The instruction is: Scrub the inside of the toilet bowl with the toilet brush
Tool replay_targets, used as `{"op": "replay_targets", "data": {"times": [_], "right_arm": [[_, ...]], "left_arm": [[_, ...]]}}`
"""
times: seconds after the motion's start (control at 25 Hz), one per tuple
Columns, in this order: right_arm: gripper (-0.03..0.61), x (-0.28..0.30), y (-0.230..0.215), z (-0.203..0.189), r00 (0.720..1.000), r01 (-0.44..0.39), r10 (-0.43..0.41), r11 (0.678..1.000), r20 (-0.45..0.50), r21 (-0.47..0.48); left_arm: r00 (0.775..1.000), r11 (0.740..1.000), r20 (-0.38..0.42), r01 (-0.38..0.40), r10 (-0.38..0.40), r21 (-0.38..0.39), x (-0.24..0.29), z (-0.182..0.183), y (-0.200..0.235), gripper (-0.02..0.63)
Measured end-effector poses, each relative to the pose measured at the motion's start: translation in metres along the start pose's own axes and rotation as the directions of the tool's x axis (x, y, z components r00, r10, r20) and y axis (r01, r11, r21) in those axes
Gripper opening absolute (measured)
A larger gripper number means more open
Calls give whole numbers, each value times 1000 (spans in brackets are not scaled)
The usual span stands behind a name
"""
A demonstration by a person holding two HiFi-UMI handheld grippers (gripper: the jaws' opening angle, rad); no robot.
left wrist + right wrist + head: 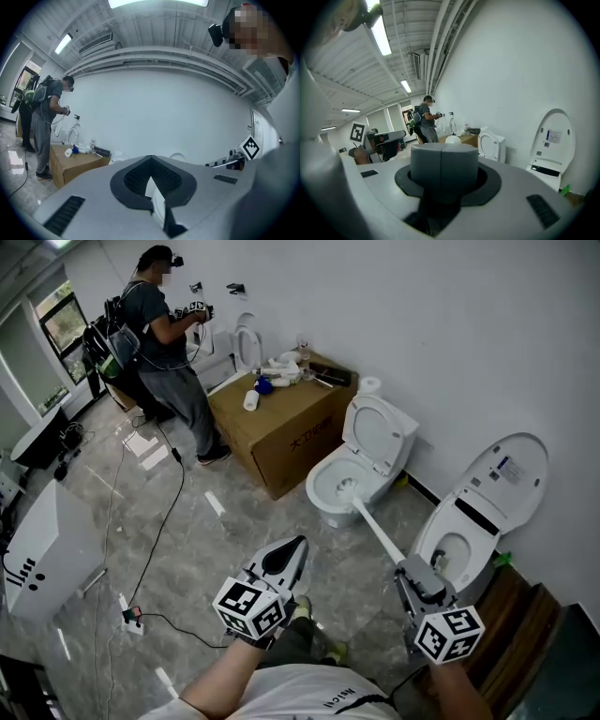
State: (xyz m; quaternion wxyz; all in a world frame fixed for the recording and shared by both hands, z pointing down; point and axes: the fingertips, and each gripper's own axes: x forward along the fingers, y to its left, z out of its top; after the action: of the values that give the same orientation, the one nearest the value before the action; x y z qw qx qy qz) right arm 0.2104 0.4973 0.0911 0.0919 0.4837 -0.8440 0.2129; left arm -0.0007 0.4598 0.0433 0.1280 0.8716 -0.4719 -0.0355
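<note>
A white toilet (326,503) stands open at the wall with its lid up. The toilet brush (377,530) slants from my right gripper (413,575) up to the bowl, and its white head (345,488) rests inside against the bowl's wall. In the right gripper view, my right gripper (443,174) is shut on the brush's thick grey handle (444,164). My left gripper (289,555) hangs shut and holds nothing, over the floor to the left of the toilet. The left gripper view shows its jaws (150,180) pointing at the white wall.
A second, larger toilet (474,517) with raised lid stands right of the bowl. A cardboard box (281,432) with bottles and cloths stands to the left. A person (165,343) works at the far wall. A black cable (159,531) crosses the floor. Wooden boards (514,615) lie at right.
</note>
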Motion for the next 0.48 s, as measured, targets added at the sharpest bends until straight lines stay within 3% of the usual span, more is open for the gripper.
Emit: {"op": "replay_targets", "data": {"times": [0.24, 0.48], "right_arm": [[158, 46, -13, 3, 999, 16, -16, 1000, -46, 4], [158, 121, -22, 20, 996, 46, -45, 999, -76, 14]], "left_arm": [[1000, 1000, -7, 5, -5, -15, 34, -4, 40, 6], [1000, 1000, -12, 15, -15, -16, 84, 4, 114, 8]]}}
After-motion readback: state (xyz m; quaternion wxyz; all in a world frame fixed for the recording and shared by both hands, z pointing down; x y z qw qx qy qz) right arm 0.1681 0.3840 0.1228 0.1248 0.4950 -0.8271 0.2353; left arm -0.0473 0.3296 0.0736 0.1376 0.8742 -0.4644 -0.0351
